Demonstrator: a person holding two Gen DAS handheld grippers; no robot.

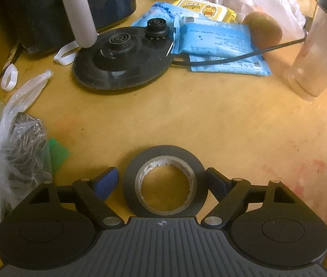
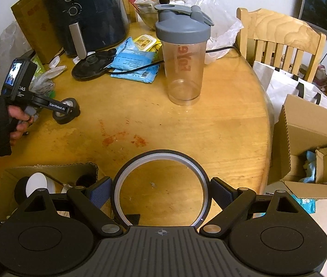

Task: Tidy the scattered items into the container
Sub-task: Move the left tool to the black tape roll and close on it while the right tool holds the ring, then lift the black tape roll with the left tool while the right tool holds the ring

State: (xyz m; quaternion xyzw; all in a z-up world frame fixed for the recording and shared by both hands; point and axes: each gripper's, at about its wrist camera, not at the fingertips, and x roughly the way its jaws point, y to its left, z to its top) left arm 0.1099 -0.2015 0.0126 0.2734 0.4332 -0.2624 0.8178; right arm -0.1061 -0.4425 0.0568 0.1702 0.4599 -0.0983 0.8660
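The roll of black tape [image 1: 166, 181] lies flat on the round wooden table [image 1: 186, 120], between the spread fingers of the left gripper [image 1: 163, 180]; the blue pad [image 1: 107, 182] on one side stands a little clear of it, while the other pad looks to be touching or nearly so, though the roll's edge hides the contact. The right wrist view shows the same gripper [image 2: 67, 112] from the side, gripped by a hand [image 2: 18, 122] in a dark sleeve, with the tape [image 2: 66, 110] under its fingers.

Moving right in the left wrist view: a plastic bag of dark scraps [image 1: 18, 143] at the table's edge, then a black kettle base [image 1: 122, 60] with its cord trailing off, blue wipe packets [image 1: 219, 43] and a yellow one behind, a kiwi [image 1: 264, 28], and a clear shaker bottle [image 1: 316, 53].

The right wrist view alone shows the black air fryer [image 2: 89, 11] whole, the bottle's grey lid, wooden chairs [image 2: 279, 37], and two cardboard boxes: one [image 2: 48, 180] just beside the near left of the table holding a few small items, another [image 2: 311, 143] open to the right. The right gripper [image 2: 161, 194] is spread wide around a thin black-and-white ring [image 2: 161, 189], its pads just beside the rim; whether they press on it I cannot tell.
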